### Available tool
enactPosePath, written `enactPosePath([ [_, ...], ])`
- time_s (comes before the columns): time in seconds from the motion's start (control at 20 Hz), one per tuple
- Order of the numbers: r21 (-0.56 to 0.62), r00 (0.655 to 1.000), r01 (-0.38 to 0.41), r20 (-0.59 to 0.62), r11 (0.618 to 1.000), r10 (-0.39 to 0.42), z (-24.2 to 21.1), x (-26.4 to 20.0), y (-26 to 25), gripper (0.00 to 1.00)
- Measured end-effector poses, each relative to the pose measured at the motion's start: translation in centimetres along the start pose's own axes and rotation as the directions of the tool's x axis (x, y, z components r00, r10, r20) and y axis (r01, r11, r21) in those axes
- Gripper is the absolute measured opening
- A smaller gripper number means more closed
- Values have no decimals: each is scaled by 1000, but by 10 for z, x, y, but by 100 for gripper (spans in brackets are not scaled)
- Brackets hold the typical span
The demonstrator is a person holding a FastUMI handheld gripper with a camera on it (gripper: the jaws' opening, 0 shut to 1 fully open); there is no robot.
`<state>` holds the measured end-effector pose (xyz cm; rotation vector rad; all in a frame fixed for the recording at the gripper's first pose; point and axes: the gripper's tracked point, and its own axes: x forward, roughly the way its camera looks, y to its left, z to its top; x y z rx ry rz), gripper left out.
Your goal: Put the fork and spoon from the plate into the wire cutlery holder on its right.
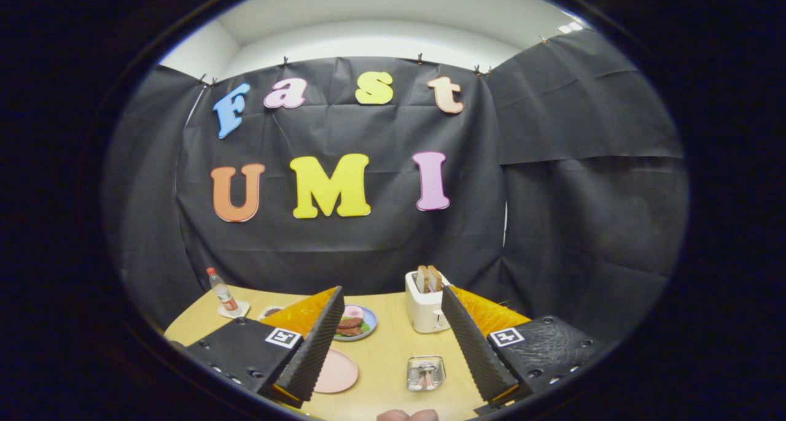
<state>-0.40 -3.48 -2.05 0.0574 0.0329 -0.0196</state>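
Hovering wide open and empty, the tool (pixel 393 347) is looking down at a bare-looking pink plate (pixel 338 372) and the wire cutlery holder (pixel 425 372), which seems loaded already.

Even overhead brightness, sharp centre, strong fisheye bending (edges darkly vignetted)
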Motion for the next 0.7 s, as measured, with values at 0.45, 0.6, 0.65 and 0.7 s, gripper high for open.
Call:
enactPosePath([
  [0.45, 5, 1000, 22, 6, 1000, -22, 5, 3, -10, 95],
  [0.6, 4, 1000, 18, 5, 1000, -18, 6, 6, -8, 95],
  [0.65, 3, 1000, 16, 5, 1000, -16, 7, 7, -7, 95],
  [0.7, 3, 1000, 13, 4, 1000, -13, 6, 8, -6, 95],
])
